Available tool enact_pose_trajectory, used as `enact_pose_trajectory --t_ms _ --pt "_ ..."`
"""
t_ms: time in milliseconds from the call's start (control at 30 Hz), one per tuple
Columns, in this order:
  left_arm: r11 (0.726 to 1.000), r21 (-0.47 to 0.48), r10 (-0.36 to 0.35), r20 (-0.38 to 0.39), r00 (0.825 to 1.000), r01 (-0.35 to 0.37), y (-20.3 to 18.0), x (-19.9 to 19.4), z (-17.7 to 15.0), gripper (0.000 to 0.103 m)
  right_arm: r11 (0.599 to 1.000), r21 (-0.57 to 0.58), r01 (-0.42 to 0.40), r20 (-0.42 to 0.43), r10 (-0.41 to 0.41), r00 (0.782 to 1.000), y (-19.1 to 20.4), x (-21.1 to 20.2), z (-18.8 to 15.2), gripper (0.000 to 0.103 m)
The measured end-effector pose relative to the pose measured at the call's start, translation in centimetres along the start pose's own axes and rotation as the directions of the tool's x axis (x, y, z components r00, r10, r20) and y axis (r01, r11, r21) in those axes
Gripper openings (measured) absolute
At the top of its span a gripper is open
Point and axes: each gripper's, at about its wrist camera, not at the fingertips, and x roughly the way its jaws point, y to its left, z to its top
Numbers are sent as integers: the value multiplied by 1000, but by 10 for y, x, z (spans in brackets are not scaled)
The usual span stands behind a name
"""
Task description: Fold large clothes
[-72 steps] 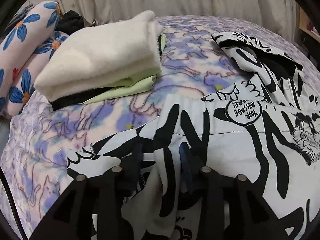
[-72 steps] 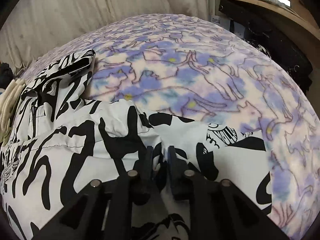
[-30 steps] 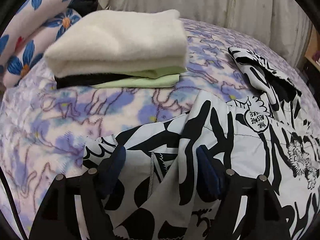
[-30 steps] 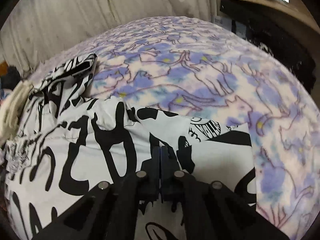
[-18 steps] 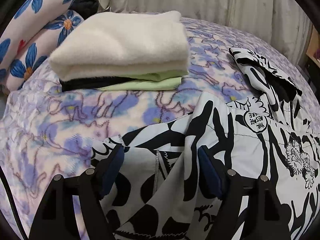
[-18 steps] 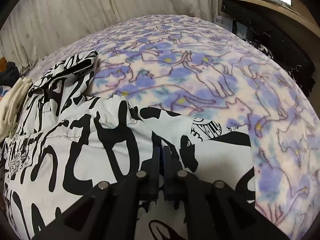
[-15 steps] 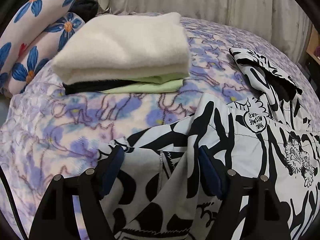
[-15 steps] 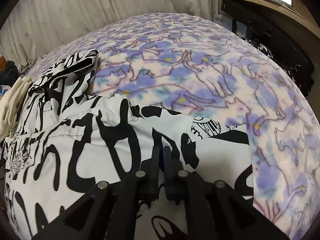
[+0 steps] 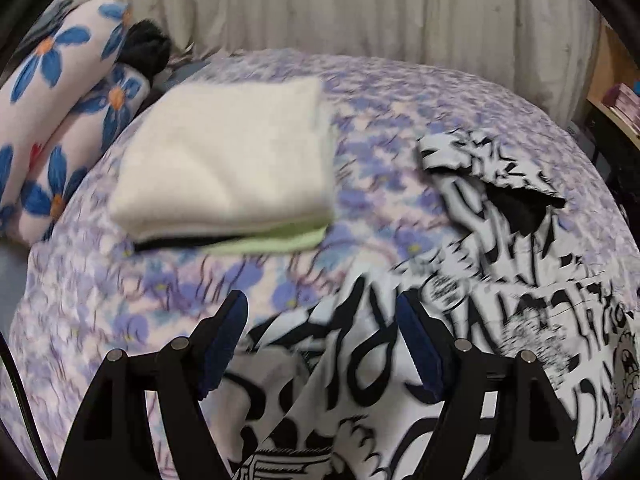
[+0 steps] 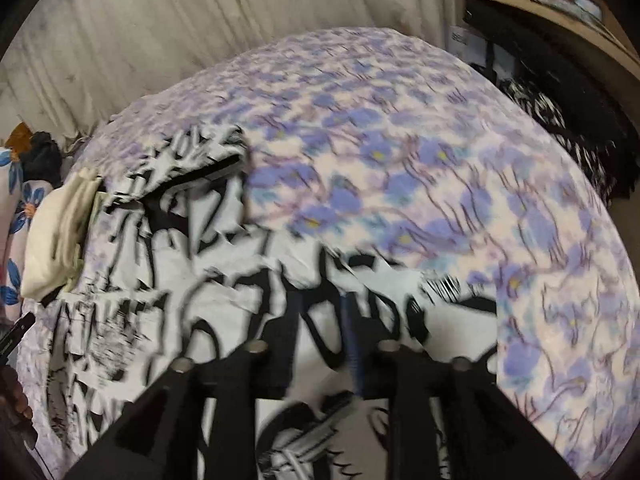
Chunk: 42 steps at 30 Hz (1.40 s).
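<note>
A white garment with bold black graphics [image 9: 500, 320] lies spread on the bed, its hem under both grippers. My left gripper [image 9: 322, 308] hangs above the near left corner of the cloth, open wide, with nothing between its blue pads. In the right wrist view the same garment [image 10: 200, 300] fills the lower left. My right gripper [image 10: 322, 304] hovers over its near edge and its jaws are opening. The fabric lies flat below them and is not pinched. Both views are motion-blurred.
A purple floral blanket [image 9: 380, 160] covers the bed. A folded stack [image 9: 232, 160] of cream, green and black clothes sits at the back left, next to blue-flowered pillows [image 9: 52, 100]. A curtain [image 9: 360, 8] hangs behind. A wooden shelf [image 10: 560, 8] and dark items [image 10: 560, 128] stand right of the bed.
Both grippers have lifted away from the garment, so more of the bed shows. The right jaws, shut on the hem before, have parted and let it go. The left stays open.
</note>
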Motion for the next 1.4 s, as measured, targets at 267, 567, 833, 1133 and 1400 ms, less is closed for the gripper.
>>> enact_pose_trajectory --t_ms 267,567,833,1133,1400 --pt "997 51 -64 11 998 64 -45 16 55 79 998 -38 -44 45 46 998 47 11 61 53" --pt "992 67 -106 -32 994 108 -102 95 116 79 995 12 -103 -9 103 995 73 85 125 53" --pt "990 6 -143 -74 987 144 -125 183 153 79 994 -16 -107 -88 106 991 88 176 159 53" --pt "957 -72 -290 -194 937 282 -128 257 145 86 990 -30 -135 -189 127 974 93 253 163 53" --pt "956 26 -289 -115 951 293 -154 223 135 5 983 -119 -138 -110 125 986 105 223 151 4"
